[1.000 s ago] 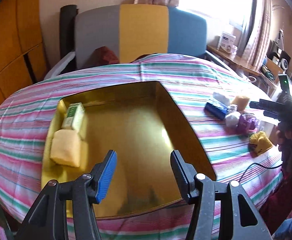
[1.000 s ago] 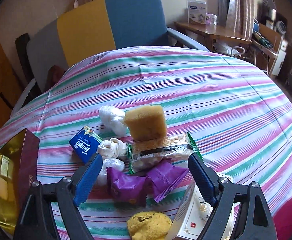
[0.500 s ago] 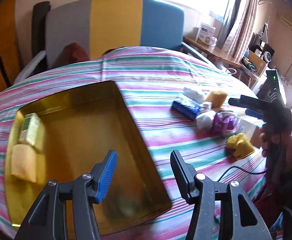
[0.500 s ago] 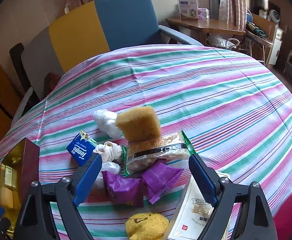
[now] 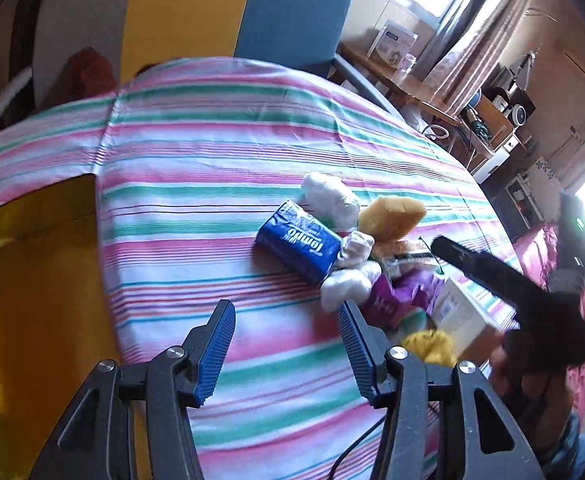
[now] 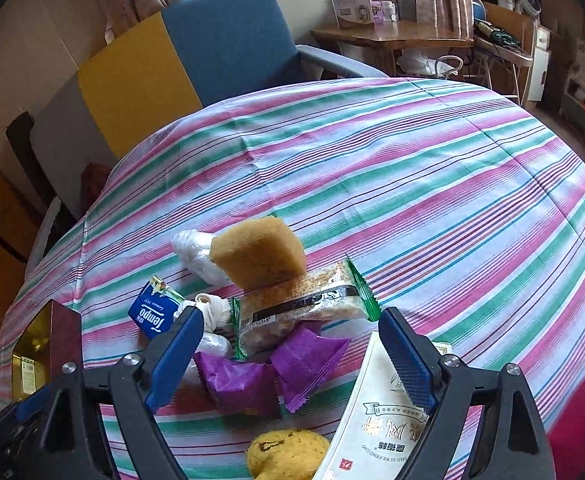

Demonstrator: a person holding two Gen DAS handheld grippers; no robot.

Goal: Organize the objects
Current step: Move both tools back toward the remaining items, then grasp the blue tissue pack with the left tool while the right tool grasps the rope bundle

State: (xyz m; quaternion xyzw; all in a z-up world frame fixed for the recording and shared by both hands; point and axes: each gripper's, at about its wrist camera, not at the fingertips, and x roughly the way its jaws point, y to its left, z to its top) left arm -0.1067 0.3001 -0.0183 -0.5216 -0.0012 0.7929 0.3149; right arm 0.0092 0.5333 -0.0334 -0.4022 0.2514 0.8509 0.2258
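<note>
A pile of small items lies on the striped tablecloth (image 6: 412,168): a blue Tempo tissue pack (image 5: 298,247) (image 6: 153,311), a tan sponge (image 6: 258,251), a cereal bar in clear wrap (image 6: 304,306), two purple sachets (image 6: 272,372), white wrapped lumps (image 5: 330,199), a yellow plush (image 6: 286,454) and a white box (image 6: 372,412). The gold box (image 5: 20,280) lies at the left. My left gripper (image 5: 288,352) is open and empty, short of the pile. My right gripper (image 6: 290,354) is open and empty above the sachets; it also shows in the left wrist view (image 5: 492,276).
A grey, yellow and blue chair (image 6: 196,64) stands behind the table. A wooden side table (image 6: 392,38) with a white carton is at the back right. The gold box (image 6: 36,348) holds a green packet.
My left gripper has swung right, from over the gold box toward the pile of items. My right gripper has hardly moved. Both stay open.
</note>
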